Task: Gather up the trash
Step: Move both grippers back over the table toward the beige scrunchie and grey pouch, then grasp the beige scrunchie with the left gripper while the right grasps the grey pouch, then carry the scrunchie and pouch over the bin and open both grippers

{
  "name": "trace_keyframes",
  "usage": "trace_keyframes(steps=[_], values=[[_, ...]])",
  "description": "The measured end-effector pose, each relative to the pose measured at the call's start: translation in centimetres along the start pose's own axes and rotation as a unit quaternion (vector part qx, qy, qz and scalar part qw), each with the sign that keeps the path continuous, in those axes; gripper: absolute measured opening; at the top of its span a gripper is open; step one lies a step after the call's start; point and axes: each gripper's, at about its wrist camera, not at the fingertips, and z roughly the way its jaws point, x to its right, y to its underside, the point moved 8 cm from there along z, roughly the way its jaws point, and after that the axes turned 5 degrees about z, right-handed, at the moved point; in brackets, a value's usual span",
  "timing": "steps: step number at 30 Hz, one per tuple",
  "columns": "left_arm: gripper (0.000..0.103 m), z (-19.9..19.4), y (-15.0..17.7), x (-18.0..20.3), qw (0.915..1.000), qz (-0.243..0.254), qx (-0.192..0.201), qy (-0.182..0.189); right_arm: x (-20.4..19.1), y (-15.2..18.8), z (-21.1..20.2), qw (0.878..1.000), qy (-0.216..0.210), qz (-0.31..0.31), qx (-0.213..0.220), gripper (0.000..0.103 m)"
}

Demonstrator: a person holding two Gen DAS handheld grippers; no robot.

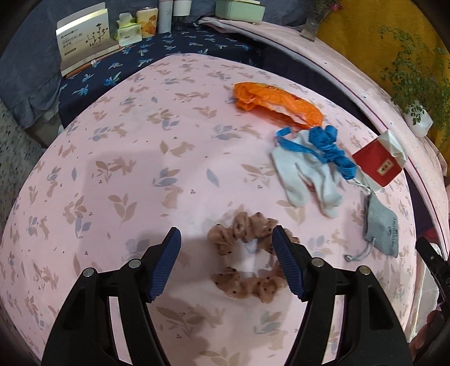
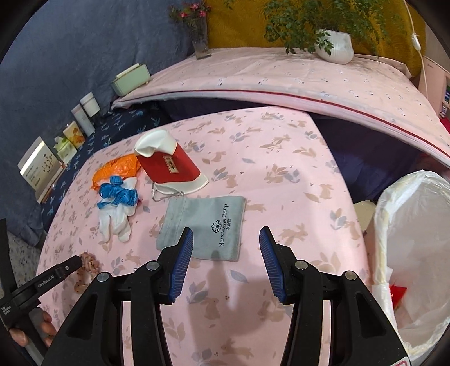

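Observation:
A brown dotted scrunchie lies on the pink rabbit-print cloth. My left gripper hangs open just over it, its right finger above the scrunchie's right side and its pads pressing on nothing. Further right lie an orange wrapper, a blue ribbon over a white glove, a red-and-white paper bag and a grey drawstring pouch. In the right wrist view my right gripper stands open above the near edge of the grey pouch, holding nothing.
A bin with a white liner stands at the table's right edge, something red inside. Boxes and bottles line a navy cloth at the back left. A vase and potted plant stand on the raised pink ledge.

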Motion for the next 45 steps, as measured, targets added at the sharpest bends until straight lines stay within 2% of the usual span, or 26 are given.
trace_keyframes(steps=[6, 9, 12, 15, 17, 20, 21, 22, 28, 34, 40, 45], values=[[0.057, 1.0, 0.5, 0.0, 0.9999, 0.007, -0.012, 0.003, -0.4, 0.2, 2.6, 1.000, 0.009, -0.008, -0.018, 0.048], [0.049, 1.0, 0.6, 0.5, 0.9997, 0.022, -0.011, 0.005, -0.4, 0.4, 3.6, 1.000, 0.013, -0.011, -0.026, 0.045], [0.035, 1.1, 0.7, 1.0, 0.9993, 0.030, -0.015, 0.017, -0.4, 0.6, 4.5, 0.999, 0.016, -0.014, -0.033, 0.043], [0.025, 1.1, 1.0, 1.6, 0.9989, 0.036, -0.018, 0.025, -0.4, 1.0, 5.2, 0.999, 0.018, -0.017, -0.043, 0.033], [0.013, 1.1, 1.2, 2.1, 0.9984, 0.043, -0.020, 0.031, -0.4, 1.2, 5.3, 0.999, 0.023, -0.023, -0.039, 0.029], [0.008, 1.0, 1.4, 2.8, 0.9977, 0.049, -0.022, 0.040, -0.4, 1.3, 5.3, 0.998, 0.024, -0.029, -0.040, 0.014], [0.008, 1.0, 1.4, 3.1, 0.9976, 0.052, -0.022, 0.041, -0.4, 1.3, 5.3, 0.998, 0.023, -0.029, -0.041, 0.008], [0.007, 0.9, 1.4, 3.5, 0.9972, 0.055, -0.022, 0.045, -0.4, 1.3, 5.2, 0.999, 0.020, -0.028, -0.042, 0.008], [0.006, -0.4, 1.2, 6.1, 0.9952, 0.074, -0.011, 0.064, -0.1, 0.8, 3.3, 0.999, 0.012, -0.022, -0.026, 0.006], [0.006, -2.4, 0.2, 10.4, 0.9907, 0.101, 0.009, 0.091, 1.2, -0.8, -0.5, 1.000, 0.010, -0.017, 0.011, 0.006], [0.006, -5.0, -0.5, 15.6, 0.9826, 0.136, 0.033, 0.122, 3.9, -2.3, -4.5, 0.999, 0.012, 0.006, 0.049, 0.006], [0.006, -7.0, -0.3, 20.6, 0.9726, 0.173, 0.046, 0.148, 6.6, -3.2, -7.7, 0.996, 0.029, 0.016, 0.081, 0.006]])
